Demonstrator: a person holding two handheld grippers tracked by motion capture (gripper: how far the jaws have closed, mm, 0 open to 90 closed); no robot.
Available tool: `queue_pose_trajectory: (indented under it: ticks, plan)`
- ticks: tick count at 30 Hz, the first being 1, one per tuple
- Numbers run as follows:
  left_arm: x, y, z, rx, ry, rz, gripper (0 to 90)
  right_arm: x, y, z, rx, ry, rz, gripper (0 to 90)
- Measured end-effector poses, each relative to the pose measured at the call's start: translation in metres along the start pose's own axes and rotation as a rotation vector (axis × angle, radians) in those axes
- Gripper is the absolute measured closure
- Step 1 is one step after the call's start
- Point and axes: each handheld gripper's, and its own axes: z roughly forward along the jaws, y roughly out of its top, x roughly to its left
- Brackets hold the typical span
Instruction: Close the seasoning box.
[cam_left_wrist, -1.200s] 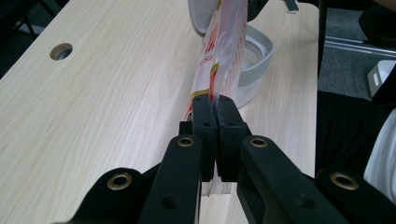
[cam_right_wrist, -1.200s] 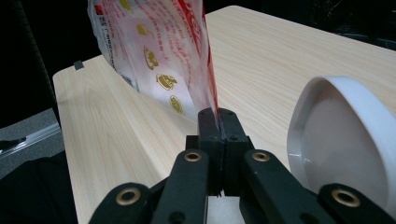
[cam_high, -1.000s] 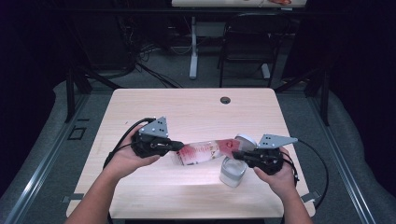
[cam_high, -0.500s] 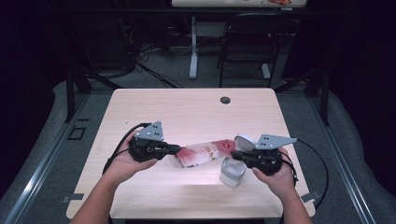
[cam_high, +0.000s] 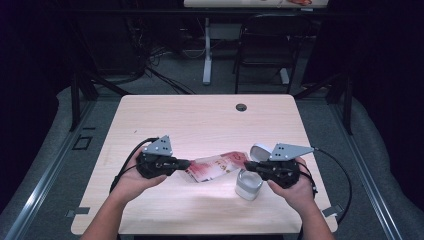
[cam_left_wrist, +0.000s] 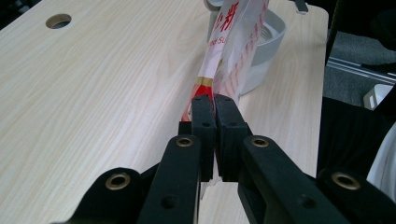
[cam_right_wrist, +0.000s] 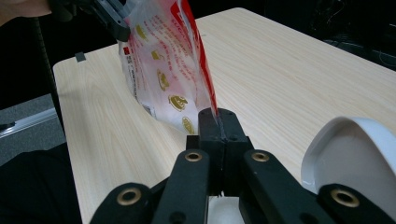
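Observation:
A red and white printed plastic bag (cam_high: 215, 167) is stretched between my two grippers over the near half of the table. My left gripper (cam_high: 187, 163) is shut on the bag's left end, and in the left gripper view its jaws (cam_left_wrist: 214, 100) pinch the edge of the bag (cam_left_wrist: 233, 42). My right gripper (cam_high: 248, 168) is shut on the right end; its own view has the jaws (cam_right_wrist: 217, 114) clamped on the bag (cam_right_wrist: 163, 70). A white round container (cam_high: 248, 185) stands open under the right gripper, with its hinged lid (cam_high: 260, 151) tipped up.
The light wooden table (cam_high: 200, 120) has a cable hole (cam_high: 241, 107) near its far edge. Black cables trail from both grippers over the table's sides. A chair (cam_high: 265, 50) and a table leg stand beyond on the dark floor. The container's lid (cam_right_wrist: 355, 154) is close to the right jaws.
My left gripper has moved a little toward the near edge with the bag's end in it. The right gripper has stayed nearly still over the container.

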Motion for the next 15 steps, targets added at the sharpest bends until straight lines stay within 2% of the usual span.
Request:
queue_pose_trajectory:
  ticks: [8,15]
  plan:
    - [0.003,-0.006,0.002,0.014,0.016,-0.014,88.2,0.001,0.006,0.006,0.012,-0.005,-0.007,90.0]
    - [0.007,-0.016,0.005,-0.011,0.016,-0.037,88.2,0.002,0.016,0.010,0.053,-0.015,-0.038,90.0]
